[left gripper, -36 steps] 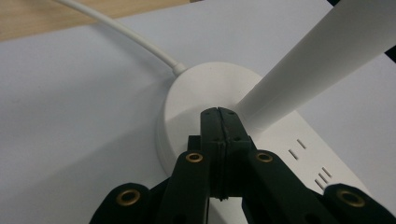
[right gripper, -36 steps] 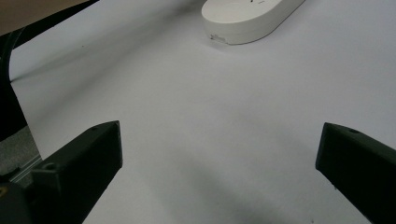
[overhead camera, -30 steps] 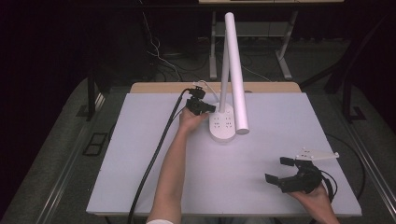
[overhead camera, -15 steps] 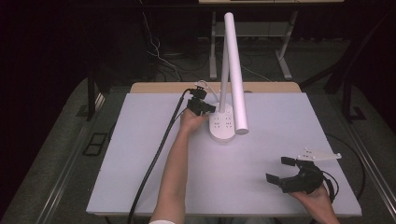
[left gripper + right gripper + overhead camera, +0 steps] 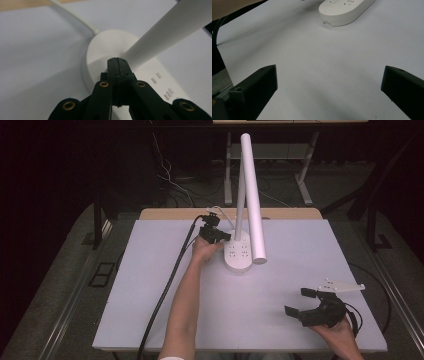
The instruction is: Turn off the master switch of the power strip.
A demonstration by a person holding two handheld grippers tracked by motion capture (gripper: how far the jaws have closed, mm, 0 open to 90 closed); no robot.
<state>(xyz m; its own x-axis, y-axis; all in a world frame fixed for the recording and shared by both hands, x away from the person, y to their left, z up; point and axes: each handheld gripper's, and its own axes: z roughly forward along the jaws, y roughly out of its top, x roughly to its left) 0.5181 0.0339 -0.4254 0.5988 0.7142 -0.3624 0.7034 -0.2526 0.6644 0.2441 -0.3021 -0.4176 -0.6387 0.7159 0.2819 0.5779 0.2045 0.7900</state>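
A white desk lamp stands at the table's far middle on an oval base with sockets on top. Its thin stem rises and a thick white light bar slants down over the base. My left gripper is shut, its tips at the base's far left end. In the left gripper view the closed jaws press on the base right where the stem meets it. My right gripper rests near the table's front right, open, nothing between its jaws.
The white table has a wooden strip along its far edge. A thick black cable trails from the left gripper to the front edge. The lamp's white cord runs off the back. The base's near end lies ahead of the right gripper.
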